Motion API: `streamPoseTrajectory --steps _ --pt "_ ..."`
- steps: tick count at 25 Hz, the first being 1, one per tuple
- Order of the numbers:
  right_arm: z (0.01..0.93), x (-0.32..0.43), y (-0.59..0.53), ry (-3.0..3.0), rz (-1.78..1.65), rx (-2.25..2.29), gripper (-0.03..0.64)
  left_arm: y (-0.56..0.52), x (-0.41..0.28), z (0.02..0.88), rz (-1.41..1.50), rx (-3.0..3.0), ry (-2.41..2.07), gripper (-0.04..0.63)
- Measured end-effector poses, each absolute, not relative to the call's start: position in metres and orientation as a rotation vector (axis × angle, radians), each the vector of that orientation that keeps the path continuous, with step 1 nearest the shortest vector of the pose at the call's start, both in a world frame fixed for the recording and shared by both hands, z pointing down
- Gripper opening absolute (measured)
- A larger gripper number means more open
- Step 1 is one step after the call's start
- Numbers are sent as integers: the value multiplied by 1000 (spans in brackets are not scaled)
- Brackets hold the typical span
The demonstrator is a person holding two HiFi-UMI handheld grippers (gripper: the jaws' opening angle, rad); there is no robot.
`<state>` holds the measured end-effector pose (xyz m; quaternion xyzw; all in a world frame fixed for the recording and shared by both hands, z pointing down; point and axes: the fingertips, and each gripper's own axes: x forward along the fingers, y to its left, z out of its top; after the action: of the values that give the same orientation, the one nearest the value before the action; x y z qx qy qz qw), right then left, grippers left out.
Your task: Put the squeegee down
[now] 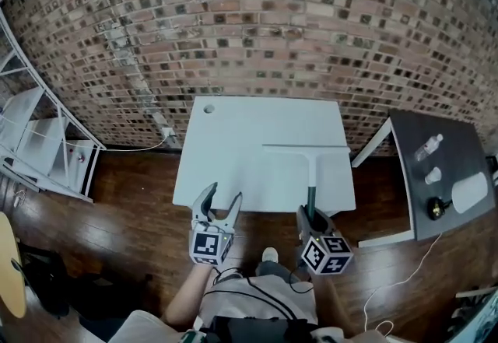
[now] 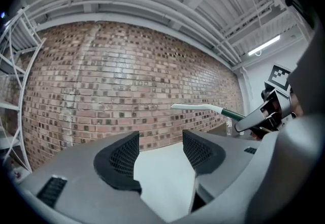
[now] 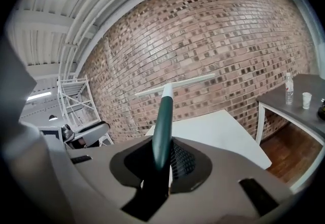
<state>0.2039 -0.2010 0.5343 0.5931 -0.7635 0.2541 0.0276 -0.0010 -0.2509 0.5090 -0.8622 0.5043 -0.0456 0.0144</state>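
The squeegee [image 1: 313, 172] has a dark green handle, a white neck and a long white blade; it hangs over the right part of the white table [image 1: 233, 147]. My right gripper [image 1: 310, 218] is shut on the green handle [image 3: 163, 126], at the table's near edge, with the blade [image 3: 175, 85] pointing away toward the brick wall. My left gripper [image 1: 220, 205] stands open at the table's near edge, left of the right one, with nothing between its pads [image 2: 122, 159]. In the left gripper view the squeegee [image 2: 203, 108] shows at right.
A brick wall [image 1: 257, 22] runs behind the table. A dark side table [image 1: 443, 178] at right carries a bottle [image 1: 429, 147], a cup [image 1: 433, 175] and small items. White metal shelving [image 1: 39, 139] stands at left. The floor is dark wood.
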Motion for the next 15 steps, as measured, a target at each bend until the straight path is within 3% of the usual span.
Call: streamPoseTrajectory --steps 15 --pt "556 235 -301 -2352 859 1807 91 -334 31 494 -105 -2657 1648 264"
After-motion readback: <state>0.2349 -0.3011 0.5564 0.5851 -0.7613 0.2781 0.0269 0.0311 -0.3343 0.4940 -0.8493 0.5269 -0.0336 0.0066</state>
